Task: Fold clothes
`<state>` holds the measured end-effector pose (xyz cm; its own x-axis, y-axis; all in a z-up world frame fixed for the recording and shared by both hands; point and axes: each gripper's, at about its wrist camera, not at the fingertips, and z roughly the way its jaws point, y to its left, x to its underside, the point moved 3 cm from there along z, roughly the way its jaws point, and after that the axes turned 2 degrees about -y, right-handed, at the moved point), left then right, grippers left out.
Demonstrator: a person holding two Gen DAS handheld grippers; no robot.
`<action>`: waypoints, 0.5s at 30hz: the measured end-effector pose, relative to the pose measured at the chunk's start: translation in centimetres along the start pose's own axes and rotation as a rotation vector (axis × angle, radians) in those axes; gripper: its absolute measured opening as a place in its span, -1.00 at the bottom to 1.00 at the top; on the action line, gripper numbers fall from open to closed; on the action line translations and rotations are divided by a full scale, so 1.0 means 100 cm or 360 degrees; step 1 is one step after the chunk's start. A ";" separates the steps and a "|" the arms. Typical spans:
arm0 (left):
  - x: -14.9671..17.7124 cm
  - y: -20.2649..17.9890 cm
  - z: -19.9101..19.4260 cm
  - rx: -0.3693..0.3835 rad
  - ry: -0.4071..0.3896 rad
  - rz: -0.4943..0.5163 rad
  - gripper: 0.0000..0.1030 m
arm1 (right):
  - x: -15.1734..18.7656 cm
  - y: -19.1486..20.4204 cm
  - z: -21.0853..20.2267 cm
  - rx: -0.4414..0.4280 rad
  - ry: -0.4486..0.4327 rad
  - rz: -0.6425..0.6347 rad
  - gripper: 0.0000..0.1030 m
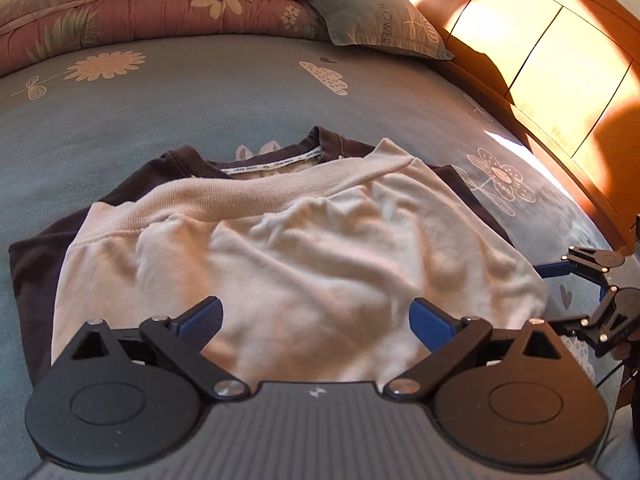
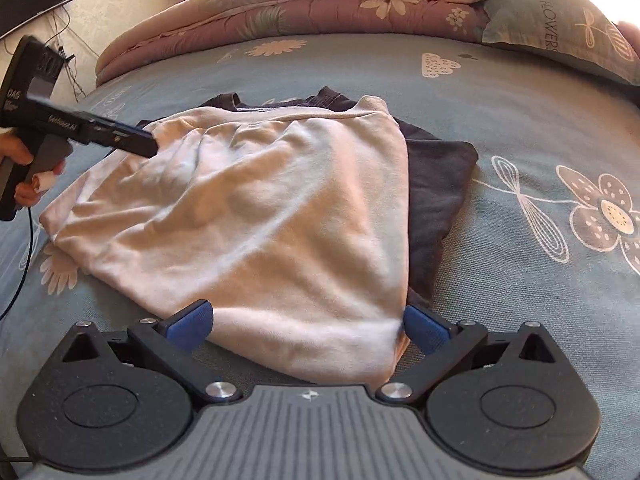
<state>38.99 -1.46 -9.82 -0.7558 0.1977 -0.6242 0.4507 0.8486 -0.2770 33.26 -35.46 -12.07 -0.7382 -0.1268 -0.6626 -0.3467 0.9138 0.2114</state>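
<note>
A cream sweatshirt [image 1: 304, 248] with dark sleeves [image 2: 436, 200] and a dark collar [image 1: 320, 144] lies partly folded, hem turned up toward the neck, on a blue flowered bedsheet [image 1: 160, 120]. The left gripper [image 1: 316, 316] hovers over its near edge, jaws spread wide with nothing between them. The right gripper [image 2: 306, 320] is likewise wide apart, its blue pads [image 2: 424, 328] flanking the garment's lower corner. Folded quilts [image 2: 320, 4] and a pillow [image 1: 380, 20] lie at the far side; a wooden headboard [image 1: 560, 60] stands to the right.
</note>
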 end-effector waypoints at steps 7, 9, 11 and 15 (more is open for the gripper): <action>0.067 -0.009 -0.054 -0.0145 -0.0145 -0.0050 0.92 | 0.000 -0.005 -0.005 -0.0038 -0.0067 0.0121 1.00; 0.073 -0.001 -0.069 -0.0181 -0.0217 -0.0134 0.92 | 0.000 -0.013 -0.008 -0.0095 -0.0098 0.0212 1.00; 0.079 0.017 -0.081 -0.0150 -0.0286 -0.0302 0.92 | 0.002 -0.023 -0.008 -0.0166 -0.0114 0.0315 1.00; 0.089 0.031 -0.083 0.0021 -0.0326 -0.0490 0.91 | 0.004 -0.039 -0.008 -0.0282 -0.0148 0.0484 1.00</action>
<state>29.72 6.99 -10.18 -0.7467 -0.1694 -0.6432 0.2243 0.8462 -0.4833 33.81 -39.41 -12.58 -0.7699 0.1835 -0.6112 -0.2203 0.8224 0.5245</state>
